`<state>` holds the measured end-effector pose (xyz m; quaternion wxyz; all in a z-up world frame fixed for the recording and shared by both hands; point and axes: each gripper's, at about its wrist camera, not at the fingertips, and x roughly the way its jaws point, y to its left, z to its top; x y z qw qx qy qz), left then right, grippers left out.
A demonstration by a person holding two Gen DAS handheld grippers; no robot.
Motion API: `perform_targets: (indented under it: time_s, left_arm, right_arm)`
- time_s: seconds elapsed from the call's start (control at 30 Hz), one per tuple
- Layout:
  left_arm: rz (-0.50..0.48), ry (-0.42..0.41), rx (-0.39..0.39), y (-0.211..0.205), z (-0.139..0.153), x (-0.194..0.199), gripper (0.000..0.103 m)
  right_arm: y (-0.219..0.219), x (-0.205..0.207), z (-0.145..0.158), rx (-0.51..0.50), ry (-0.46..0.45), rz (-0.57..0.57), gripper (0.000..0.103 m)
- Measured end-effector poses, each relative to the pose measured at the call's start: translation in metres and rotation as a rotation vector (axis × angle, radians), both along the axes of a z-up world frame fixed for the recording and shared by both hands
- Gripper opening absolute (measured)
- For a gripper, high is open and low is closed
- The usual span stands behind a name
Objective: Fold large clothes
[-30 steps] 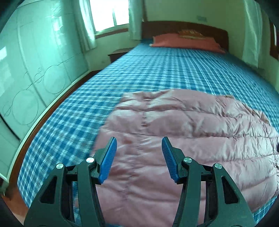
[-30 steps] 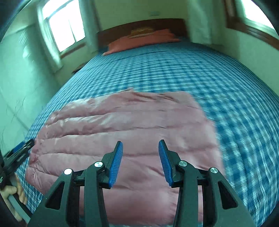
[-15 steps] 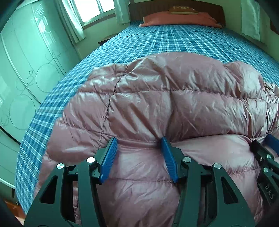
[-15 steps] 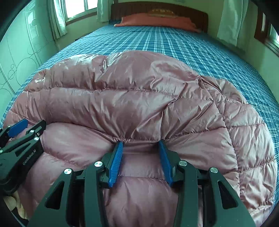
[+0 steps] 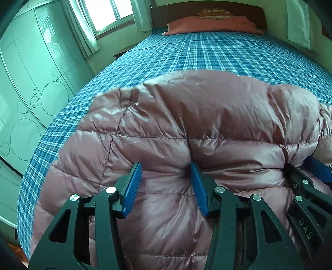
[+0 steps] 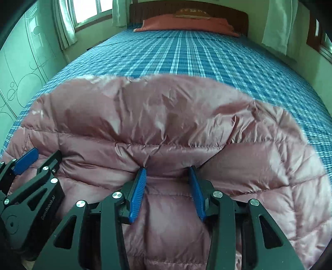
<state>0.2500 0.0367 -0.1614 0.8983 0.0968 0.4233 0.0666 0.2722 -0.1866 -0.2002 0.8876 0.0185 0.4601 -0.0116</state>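
A pink quilted down jacket (image 5: 207, 124) lies puffed up on the near part of the bed and fills the lower half of both views. My left gripper (image 5: 165, 167) points down into it, its blue-padded fingertips pressed into a stitched seam; the jaws stand apart with a bulge of fabric between them, not pinched. My right gripper (image 6: 167, 170) does the same a little to the right on the jacket (image 6: 166, 116), jaws apart. The two grippers stand side by side: the right gripper (image 5: 307, 182) shows at the left wrist view's edge, and the left gripper (image 6: 31, 166) at the right wrist view's edge.
The bed (image 5: 207, 56) has a blue plaid sheet that stretches beyond the jacket to a red pillow (image 5: 207, 25) and a dark wooden headboard (image 6: 186, 8). A pale green wardrobe (image 5: 31, 93) runs along the left side. Curtained windows sit at the back left.
Both grippers have come down and forward onto the jacket, from above it to pressing into it. The jacket now bulges up beyond the fingertips. The jaw gaps look about the same.
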Motion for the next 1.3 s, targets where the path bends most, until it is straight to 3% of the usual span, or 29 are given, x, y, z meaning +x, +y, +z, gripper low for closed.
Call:
perform_targets:
  time_s: [0.23, 0.47, 0.77, 0.9, 1.2, 1.3]
  left_arm:
    - [-0.008, -0.050, -0.024, 0.004, 0.016, -0.022, 0.048]
    - [0.007, -0.040, -0.040, 0.011, 0.002, -0.023, 0.050]
    - [0.001, -0.033, -0.064, 0.014, 0.002, -0.024, 0.050]
    - [0.012, -0.037, -0.102, 0.030, 0.013, -0.036, 0.056]
    - [0.187, -0.067, -0.264, 0.126, 0.037, -0.078, 0.061]
    - [0.247, -0.035, -0.416, 0.171, 0.029, -0.084, 0.067]
  right_arm:
    - [0.003, -0.031, 0.031, 0.004, -0.076, 0.017, 0.043]
    - [0.012, -0.029, -0.002, -0.049, -0.044, 0.019, 0.043]
    - [0.019, -0.033, -0.007, -0.064, -0.072, 0.014, 0.043]
    - [0.020, -0.040, -0.008, -0.062, -0.081, 0.012, 0.043]
    - [0.019, -0.042, -0.007, -0.060, -0.089, 0.011, 0.043]
    - [0.020, -0.042, -0.007, -0.066, -0.092, 0.012, 0.043]
